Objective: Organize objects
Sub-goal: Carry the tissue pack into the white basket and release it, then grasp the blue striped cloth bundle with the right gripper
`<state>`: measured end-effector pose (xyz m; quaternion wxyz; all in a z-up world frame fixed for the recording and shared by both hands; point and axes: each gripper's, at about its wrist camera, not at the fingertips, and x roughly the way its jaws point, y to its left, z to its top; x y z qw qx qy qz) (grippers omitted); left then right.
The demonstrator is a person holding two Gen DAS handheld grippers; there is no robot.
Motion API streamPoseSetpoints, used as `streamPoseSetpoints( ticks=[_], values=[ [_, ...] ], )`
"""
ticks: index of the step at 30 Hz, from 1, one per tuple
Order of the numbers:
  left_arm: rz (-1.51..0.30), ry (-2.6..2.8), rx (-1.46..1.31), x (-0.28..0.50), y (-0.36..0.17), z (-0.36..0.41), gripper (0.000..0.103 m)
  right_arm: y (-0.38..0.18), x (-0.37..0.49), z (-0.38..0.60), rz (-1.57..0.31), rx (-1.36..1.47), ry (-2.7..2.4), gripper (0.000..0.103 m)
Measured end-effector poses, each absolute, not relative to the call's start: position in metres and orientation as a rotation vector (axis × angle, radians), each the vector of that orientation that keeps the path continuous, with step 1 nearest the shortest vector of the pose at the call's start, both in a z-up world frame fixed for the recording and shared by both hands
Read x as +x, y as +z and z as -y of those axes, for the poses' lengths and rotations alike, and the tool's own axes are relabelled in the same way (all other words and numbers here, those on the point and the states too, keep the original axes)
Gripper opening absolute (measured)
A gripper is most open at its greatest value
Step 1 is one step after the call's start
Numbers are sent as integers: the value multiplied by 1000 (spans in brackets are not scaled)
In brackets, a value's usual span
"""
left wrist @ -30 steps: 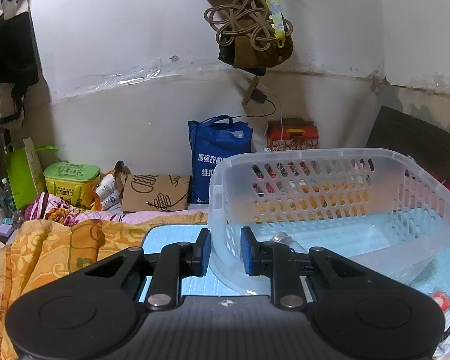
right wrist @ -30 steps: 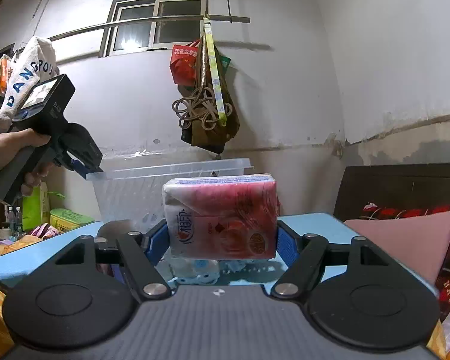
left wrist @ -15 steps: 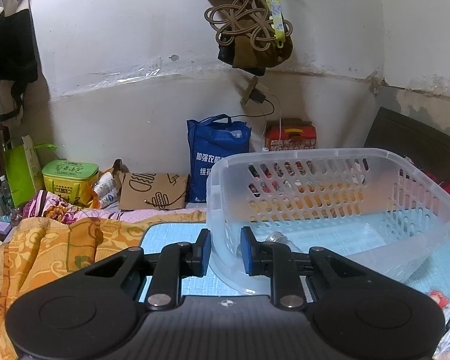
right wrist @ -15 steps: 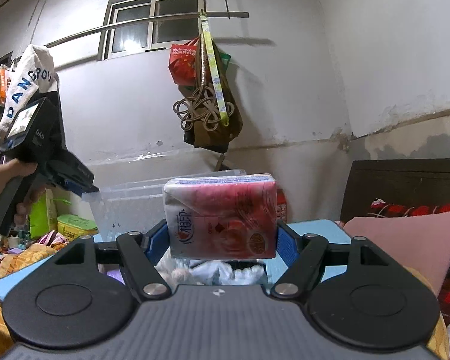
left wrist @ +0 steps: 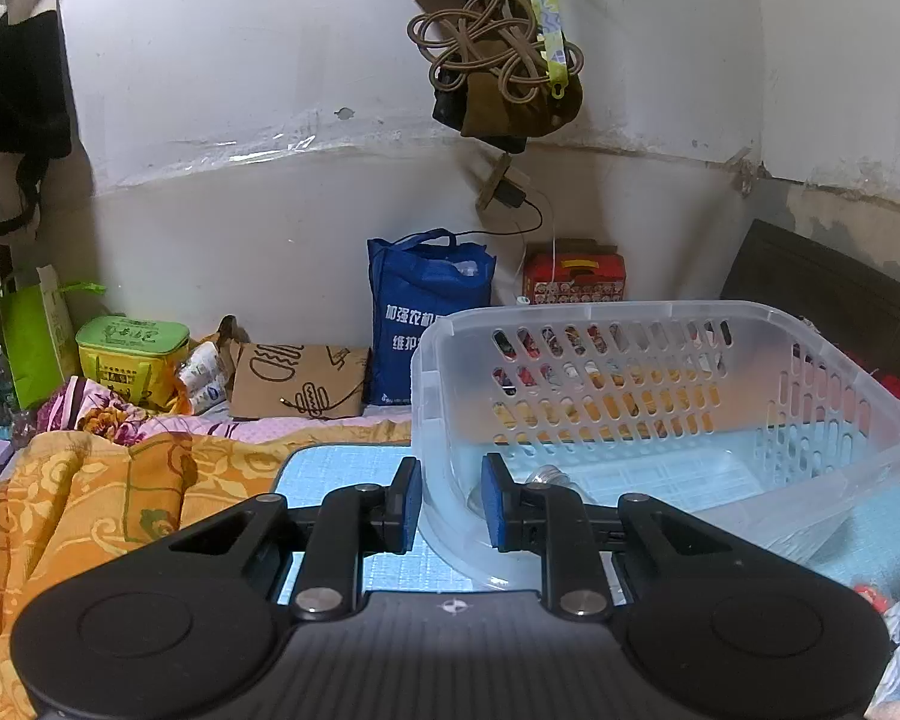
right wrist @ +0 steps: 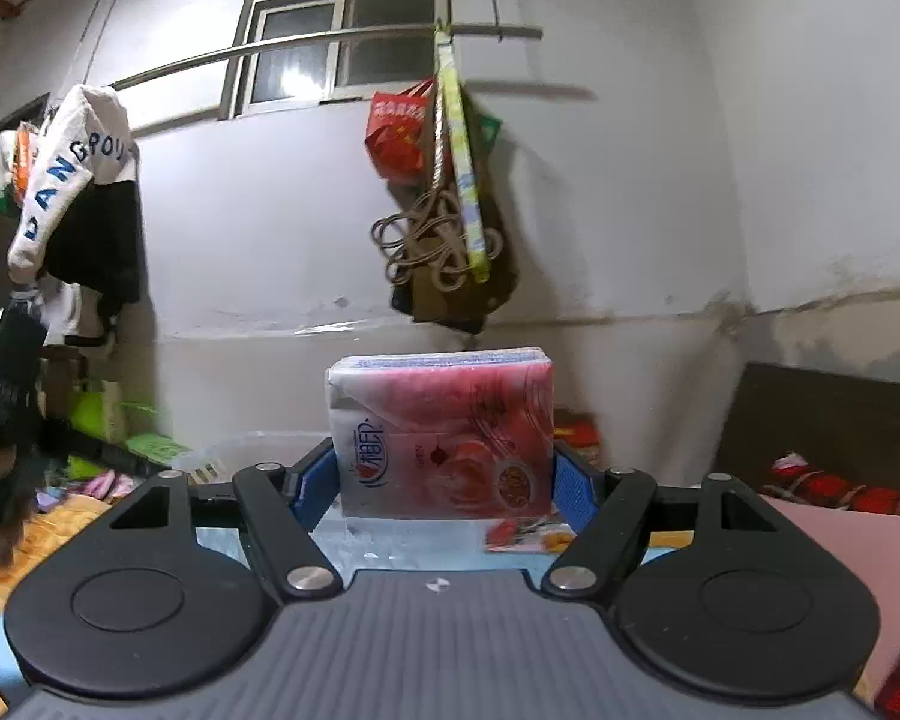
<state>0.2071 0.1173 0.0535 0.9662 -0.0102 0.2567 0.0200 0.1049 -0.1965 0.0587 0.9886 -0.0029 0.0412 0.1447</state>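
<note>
The left gripper (left wrist: pixel 448 504) keeps its place, its fingers (left wrist: pixel 407 501) clamped on the near left rim of the clear basket (left wrist: pixel 660 414), which sits on the blue mat (left wrist: pixel 342 468) as before; a small bulb-like thing (left wrist: pixel 549 475) lies inside. The right gripper (right wrist: pixel 444 480) has risen: the basket, earlier level with the tissue pack (right wrist: pixel 441 432), now shows low behind it. Its fingers (right wrist: pixel 573 489), fairly wide apart, press the pack's two sides.
</note>
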Motion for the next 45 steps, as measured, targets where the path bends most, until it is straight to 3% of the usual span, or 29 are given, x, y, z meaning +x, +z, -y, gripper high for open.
streamPoseSetpoints(
  ticks=[9,18,20,22,26,34,45],
  values=[
    [-516,46,-10,208,52,-117,26,86,154,162,-138,-162,297,75],
    [-515,44,-3,207,51,-118,26,69,196,146,-355,-116,421,75],
    [-515,42,-2,206,51,-118,26,67,198,145,-371,-97,443,79],
    [-515,43,-2,207,51,-118,26,66,203,139,-393,-129,423,103],
    [-517,42,-5,206,51,-116,27,68,190,132,-237,-198,279,103],
    [-519,36,-3,205,53,-116,28,54,150,168,-272,-82,239,103],
    [-516,30,-5,205,51,-115,28,-23,110,206,-510,122,283,103]
  ],
)
